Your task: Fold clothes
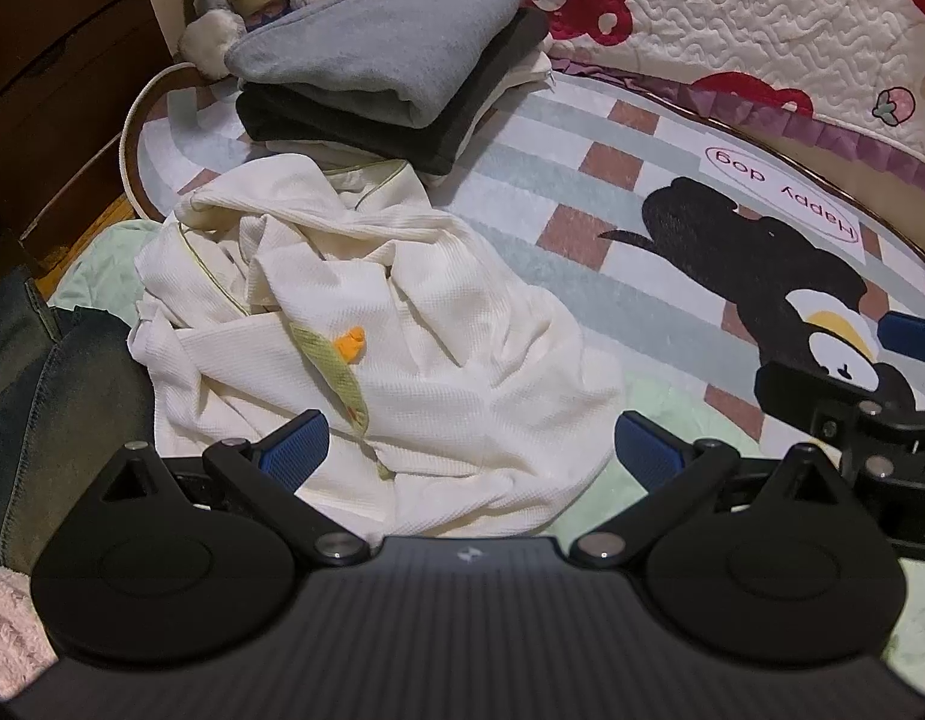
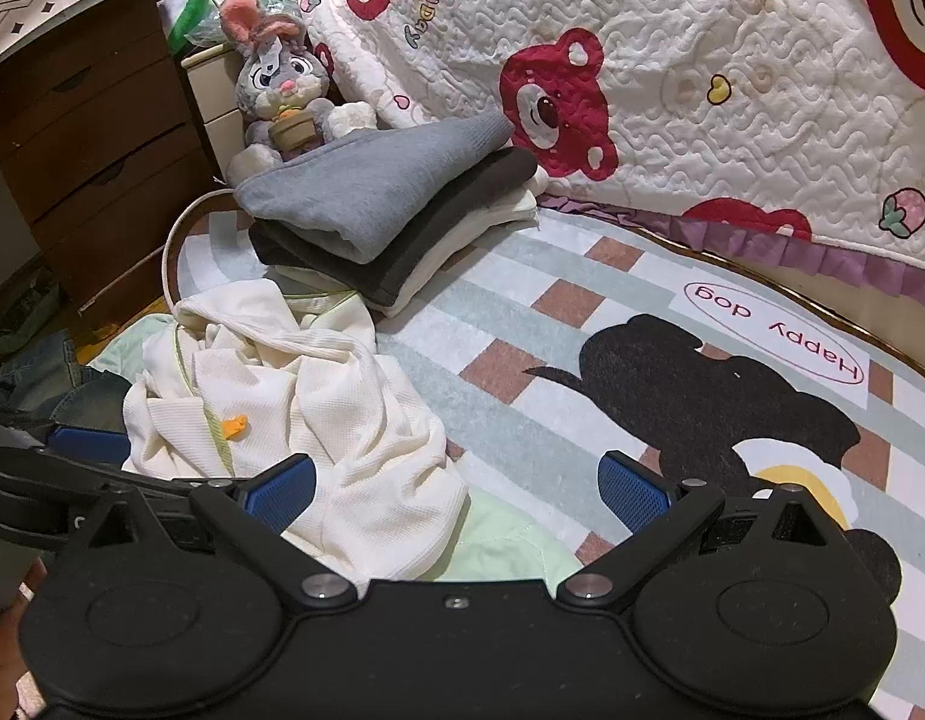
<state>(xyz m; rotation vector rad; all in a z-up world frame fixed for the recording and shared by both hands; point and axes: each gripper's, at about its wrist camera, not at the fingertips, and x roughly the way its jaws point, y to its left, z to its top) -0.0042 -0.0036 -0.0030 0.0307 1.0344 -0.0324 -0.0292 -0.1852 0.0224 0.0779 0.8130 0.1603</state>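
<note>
A crumpled cream waffle-knit garment [image 1: 372,348] with green piping and a small orange patch lies heaped on the round rug [image 1: 522,192]; the right wrist view shows the same garment [image 2: 294,402] at left. My left gripper [image 1: 471,447] hovers just above its near edge, open, nothing between the blue pads [image 1: 294,450]. My right gripper [image 2: 456,492] is open too, over the garment's right edge and a pale green cloth [image 2: 504,546]. Behind the heap stands a stack of folded clothes [image 1: 390,66], grey on top, also seen as a folded stack [image 2: 384,204] from the right.
A bed with a bear-print quilt [image 2: 672,90] borders the rug at the back right. A plush rabbit [image 2: 282,96] and a dark wooden dresser [image 2: 90,168] stand at the back left. Denim jeans [image 1: 48,408] lie left of the heap.
</note>
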